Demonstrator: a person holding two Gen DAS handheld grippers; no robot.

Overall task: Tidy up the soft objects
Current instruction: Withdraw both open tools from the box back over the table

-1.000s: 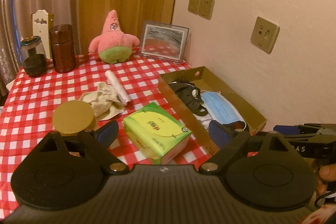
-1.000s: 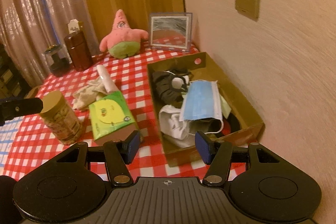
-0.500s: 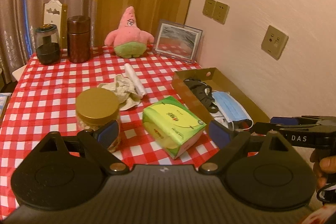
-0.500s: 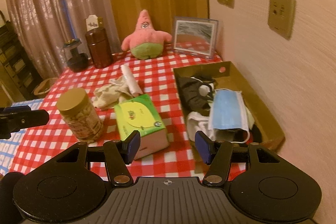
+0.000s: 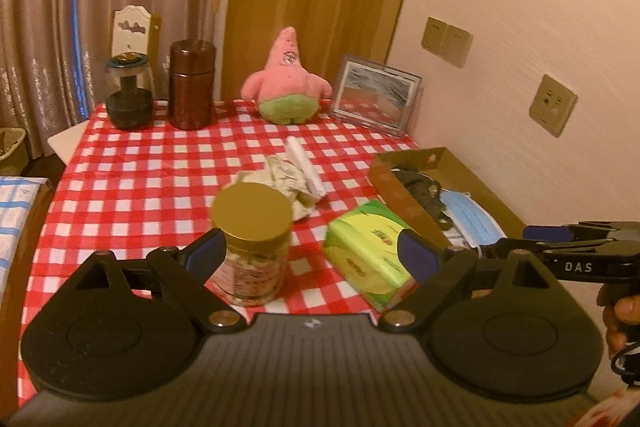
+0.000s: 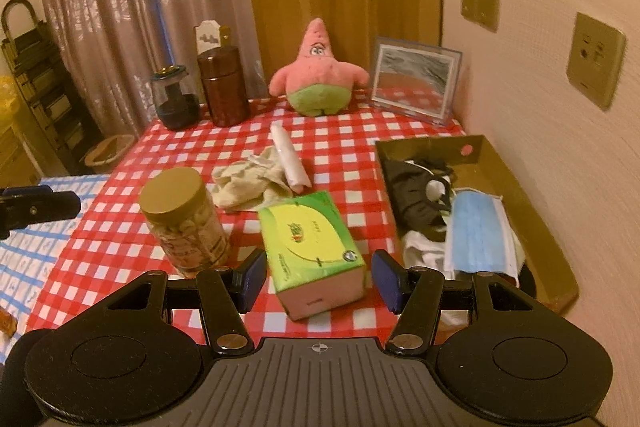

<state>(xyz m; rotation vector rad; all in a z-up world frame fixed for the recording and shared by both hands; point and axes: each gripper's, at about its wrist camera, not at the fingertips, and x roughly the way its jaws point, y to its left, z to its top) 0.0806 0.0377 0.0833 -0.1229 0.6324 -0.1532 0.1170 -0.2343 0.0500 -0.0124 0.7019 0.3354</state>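
On the checked table [image 6: 340, 147], a green tissue pack [image 6: 310, 247] lies beside the cardboard tray [image 6: 532, 211]; left gripper [image 5: 310, 251] jaws wide, right gripper [image 6: 320, 277] jaws part-open, both empty.

A table covered with a red checked cloth [image 5: 132, 171] is seen past the left gripper [image 5: 312, 255], whose jaws are spread wide with nothing gripped. A gold-lidded jar [image 5: 252, 247] and a green tissue pack [image 5: 366, 253] are framed between the blue pads. Behind them a crumpled rag [image 5: 284, 179] and a white roll [image 5: 306, 167] are laid together. A cardboard tray [image 5: 476, 179] by the wall is filled with a blue mask [image 5: 472, 217] and dark fabric [image 5: 420, 183]. At the far edge a pink plush toy [image 5: 286, 83], a picture frame [image 5: 376, 95] and two canisters are lined up. The right gripper [image 5: 576, 247] is seen at the right edge.
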